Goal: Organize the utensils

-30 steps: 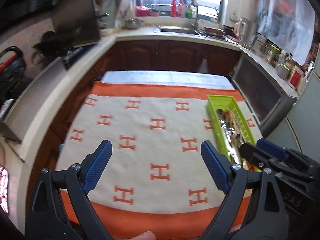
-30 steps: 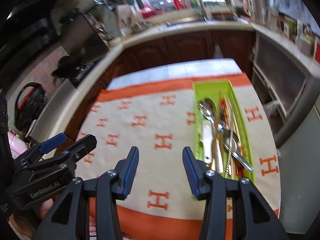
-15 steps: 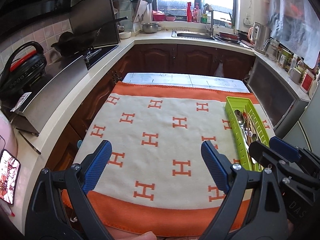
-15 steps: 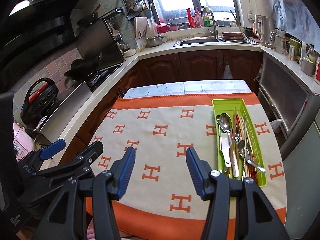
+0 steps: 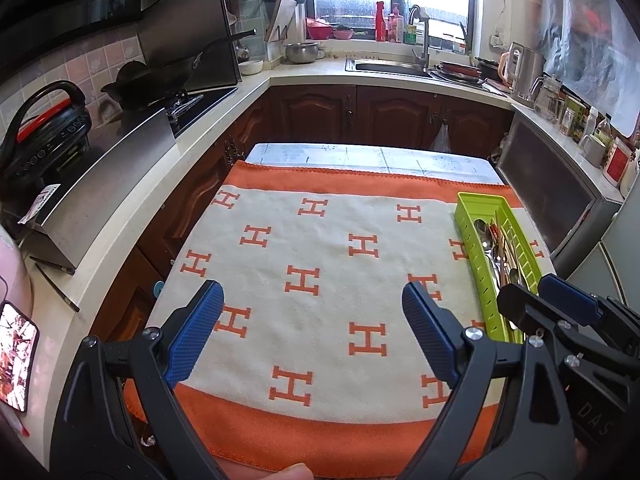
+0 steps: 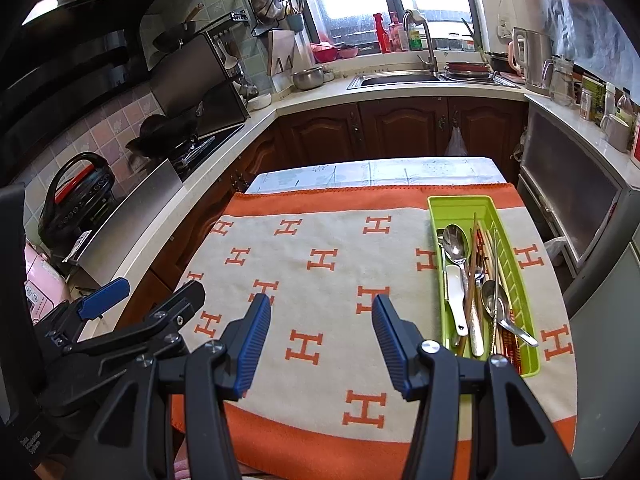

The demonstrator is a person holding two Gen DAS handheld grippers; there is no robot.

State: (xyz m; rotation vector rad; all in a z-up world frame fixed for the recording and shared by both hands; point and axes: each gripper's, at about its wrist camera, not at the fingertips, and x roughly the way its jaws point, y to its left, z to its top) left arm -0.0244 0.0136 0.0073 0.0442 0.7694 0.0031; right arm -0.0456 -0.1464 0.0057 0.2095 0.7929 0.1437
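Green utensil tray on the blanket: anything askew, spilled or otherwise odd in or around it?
Nothing has spilled: the green tray lies flat on the orange blanket. Inside it, spoons, chopsticks and a white spoon lie in one jumbled, overlapping heap, unsorted. Both grippers are open and empty.

Left gripper [image 5: 312, 332] and right gripper [image 6: 320, 344] both gape, seemingly empty, angled downward.

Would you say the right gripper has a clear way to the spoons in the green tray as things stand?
Probably yes. The right gripper is open and empty over the cloth, and the green tray lies just to its right, uncovered, with the spoons on top. Its jaws have just been opening, with nothing between them.
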